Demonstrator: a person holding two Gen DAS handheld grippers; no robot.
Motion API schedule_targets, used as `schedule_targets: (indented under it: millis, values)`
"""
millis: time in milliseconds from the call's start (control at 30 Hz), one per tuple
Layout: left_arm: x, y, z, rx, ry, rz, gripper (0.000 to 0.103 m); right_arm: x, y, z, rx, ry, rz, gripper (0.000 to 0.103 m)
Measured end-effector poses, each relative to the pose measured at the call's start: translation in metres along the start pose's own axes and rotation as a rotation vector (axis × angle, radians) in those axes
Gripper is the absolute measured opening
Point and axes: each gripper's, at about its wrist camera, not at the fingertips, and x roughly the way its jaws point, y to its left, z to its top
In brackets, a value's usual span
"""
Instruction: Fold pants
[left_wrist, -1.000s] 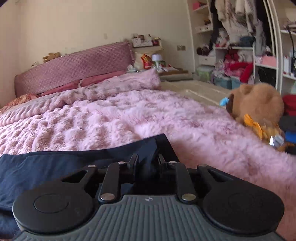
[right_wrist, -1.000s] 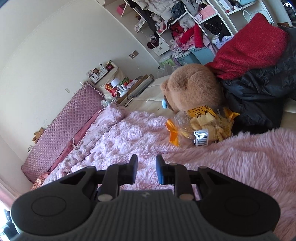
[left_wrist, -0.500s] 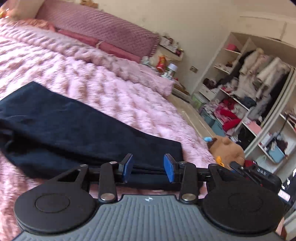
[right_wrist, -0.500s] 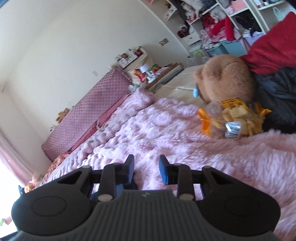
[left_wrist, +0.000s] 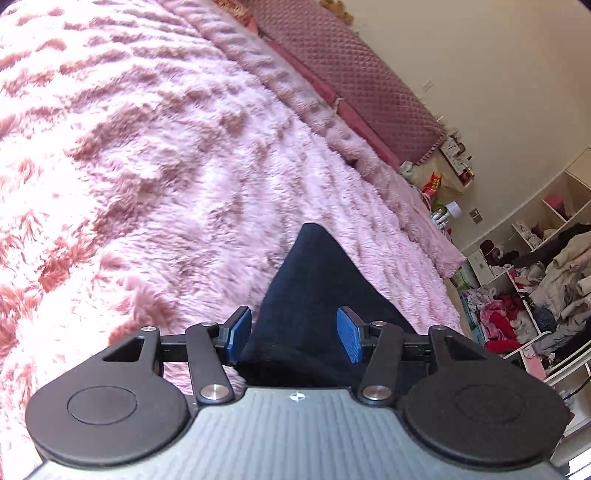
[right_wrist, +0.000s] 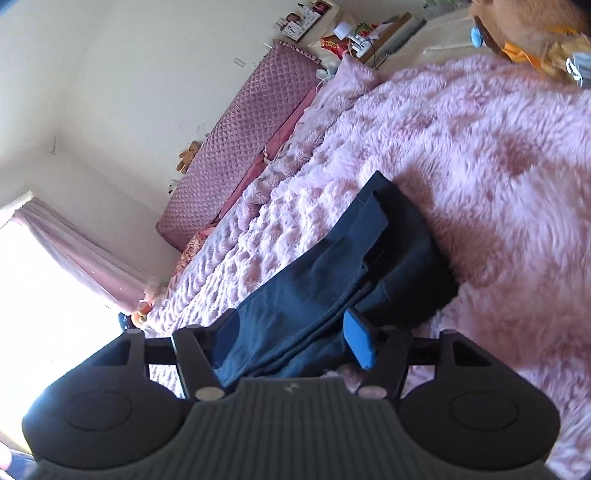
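On pink fluffy blanket (left_wrist: 155, 155) lie dark navy pants (right_wrist: 325, 269), partly folded, layers stacked unevenly. Step, by my reading: regrasp between folds. Next move calls for closing on fabric edges, lifting evenly. Right view shows layered length of pants; left view only one pointed end (left_wrist: 317, 280). Left gripper (left_wrist: 293, 334) spread wide over cloth, pinching nothing. Right gripper (right_wrist: 295, 338) likewise spread, cloth between fingers.

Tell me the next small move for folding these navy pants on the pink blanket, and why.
Probably close both grippers on the cloth. The left gripper and right gripper are both open with the navy pants lying between their fingers on the pink blanket, so neither has a grip for lifting a fold.
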Motion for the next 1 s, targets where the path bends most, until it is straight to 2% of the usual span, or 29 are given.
schedule_targets:
  millis: [67, 100, 133, 233, 267, 333, 433, 500, 533, 633, 700, 767, 867, 1000]
  values:
    - [0.016, 0.017, 0.003, 0.071, 0.058, 0.018, 0.058, -0.006, -0.002, -0.003, 0.066, 0.037, 0.009, 0.066]
    - [0.023, 0.028, 0.003, 0.058, 0.096, -0.010, 0.058, -0.010, -0.003, -0.005, 0.081, 0.048, 0.015, 0.067]
    - [0.028, 0.038, 0.004, 0.010, 0.123, -0.066, 0.058, -0.014, -0.005, -0.009, 0.094, 0.060, 0.026, 0.068]
    - [0.041, 0.070, 0.008, -0.222, 0.168, -0.320, 0.060, -0.012, -0.018, -0.021, 0.148, 0.138, 0.056, 0.071]
    - [0.046, 0.078, 0.009, -0.283, 0.180, -0.380, 0.061, -0.008, -0.021, -0.022, 0.163, 0.141, 0.057, 0.071]
    - [0.055, 0.086, 0.011, -0.339, 0.200, -0.442, 0.063, 0.000, -0.028, -0.023, 0.209, 0.112, 0.075, 0.071]
    - [0.077, 0.086, 0.013, -0.332, 0.281, -0.503, 0.064, 0.022, -0.039, -0.018, 0.285, 0.109, 0.069, 0.068]
    - [0.095, 0.087, 0.013, -0.373, 0.341, -0.539, 0.063, 0.036, -0.044, -0.016, 0.308, 0.107, 0.068, 0.065]
    - [0.104, 0.087, 0.012, -0.408, 0.379, -0.540, 0.061, 0.042, -0.046, -0.014, 0.320, 0.104, 0.073, 0.064]
    - [0.124, 0.080, 0.013, -0.420, 0.522, -0.471, 0.027, 0.058, -0.053, -0.013, 0.388, 0.077, 0.072, 0.051]
    - [0.132, 0.079, 0.013, -0.435, 0.558, -0.451, 0.021, 0.066, -0.055, -0.015, 0.438, 0.056, 0.063, 0.031]
    - [0.138, 0.081, 0.013, -0.472, 0.584, -0.432, 0.016, 0.070, -0.053, -0.019, 0.459, 0.031, 0.027, 0.017]
    - [0.133, 0.081, 0.019, -0.499, 0.609, -0.388, 0.011, 0.064, -0.047, -0.023, 0.473, 0.008, 0.031, 0.011]
    - [0.113, 0.082, 0.019, -0.494, 0.633, -0.323, 0.010, 0.053, -0.042, -0.018, 0.542, 0.045, 0.070, 0.008]
